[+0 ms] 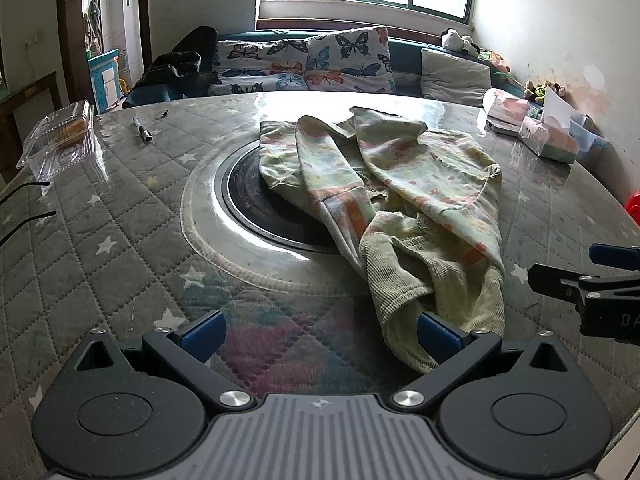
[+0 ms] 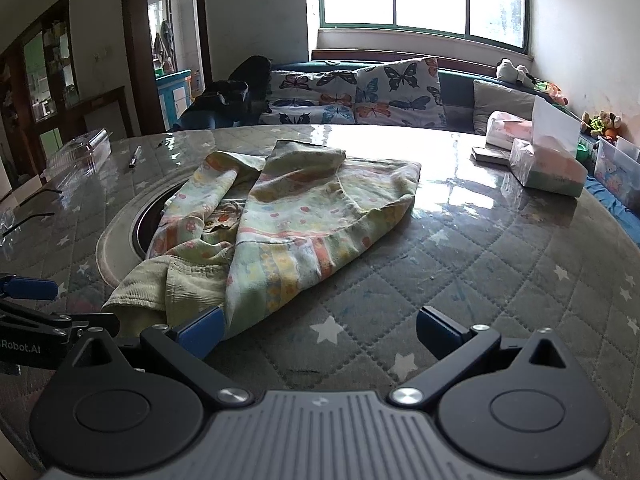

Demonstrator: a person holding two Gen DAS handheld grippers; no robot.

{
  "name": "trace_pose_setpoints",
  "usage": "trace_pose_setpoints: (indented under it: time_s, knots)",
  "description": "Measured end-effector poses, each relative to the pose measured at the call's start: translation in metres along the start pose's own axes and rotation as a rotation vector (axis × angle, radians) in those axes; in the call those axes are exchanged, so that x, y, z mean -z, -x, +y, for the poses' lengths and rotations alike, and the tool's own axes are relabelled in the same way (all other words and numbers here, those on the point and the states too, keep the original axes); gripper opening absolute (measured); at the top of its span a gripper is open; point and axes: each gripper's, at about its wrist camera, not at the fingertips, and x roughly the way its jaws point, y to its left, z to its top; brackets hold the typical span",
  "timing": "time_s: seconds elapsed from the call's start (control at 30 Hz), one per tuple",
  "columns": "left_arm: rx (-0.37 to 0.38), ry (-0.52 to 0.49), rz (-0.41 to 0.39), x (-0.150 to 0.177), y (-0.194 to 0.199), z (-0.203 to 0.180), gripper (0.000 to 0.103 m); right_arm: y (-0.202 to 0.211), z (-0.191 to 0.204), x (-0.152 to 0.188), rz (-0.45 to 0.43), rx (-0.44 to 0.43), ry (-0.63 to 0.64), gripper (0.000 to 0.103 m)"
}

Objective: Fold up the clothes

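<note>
A crumpled pale green garment with a pastel print (image 1: pixel 400 200) lies in a heap on the round table, partly over the dark centre ring (image 1: pixel 248 196). It also shows in the right wrist view (image 2: pixel 288 216). My left gripper (image 1: pixel 320 336) is open and empty, just in front of the garment's ribbed near end, its right finger (image 1: pixel 440 336) next to the cloth. My right gripper (image 2: pixel 320 332) is open and empty, its left finger (image 2: pixel 200 332) at the garment's near edge. Each gripper shows at the edge of the other's view, the right one (image 1: pixel 560 272) and the left one (image 2: pixel 56 304).
The table (image 1: pixel 120 240) has a quilted star-pattern cover under glossy plastic. A clear plastic box (image 1: pixel 60 136) and a pen (image 1: pixel 142 128) lie at the left. Tissue packs (image 2: pixel 548 168) stand at the right. A sofa with butterfly cushions (image 1: pixel 320 60) is behind.
</note>
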Motion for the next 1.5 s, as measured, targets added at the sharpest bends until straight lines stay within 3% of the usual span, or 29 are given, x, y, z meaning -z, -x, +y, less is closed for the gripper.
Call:
trace_pose_setpoints:
  time_s: [0.5,0.83,0.97,1.03,1.3,1.5]
  knots:
    - [-0.014,-0.037,-0.012,-0.026,-0.014,0.003,0.103,-0.019,0.004,-0.016,0.011,-0.027,0.024,0.103]
    - [-0.019,-0.065,-0.045,-0.058,-0.03,0.008,0.103,-0.039,0.006,-0.043,0.008,-0.041,0.051,0.103]
    - [0.03,-0.054,-0.055,-0.073,-0.029,0.016,0.103,-0.043,0.005,-0.056,-0.008,-0.049,0.066,0.103]
    - [0.017,-0.064,-0.066,-0.081,-0.029,0.018,0.103,-0.047,0.005,-0.064,-0.012,-0.052,0.074,0.103]
    - [-0.004,-0.08,-0.086,-0.115,-0.066,0.019,0.096,-0.072,0.005,-0.088,-0.009,-0.056,0.1,0.102]
    - [-0.004,-0.065,-0.088,-0.15,-0.116,0.019,0.091,-0.091,0.004,-0.106,-0.021,-0.057,0.106,0.101]
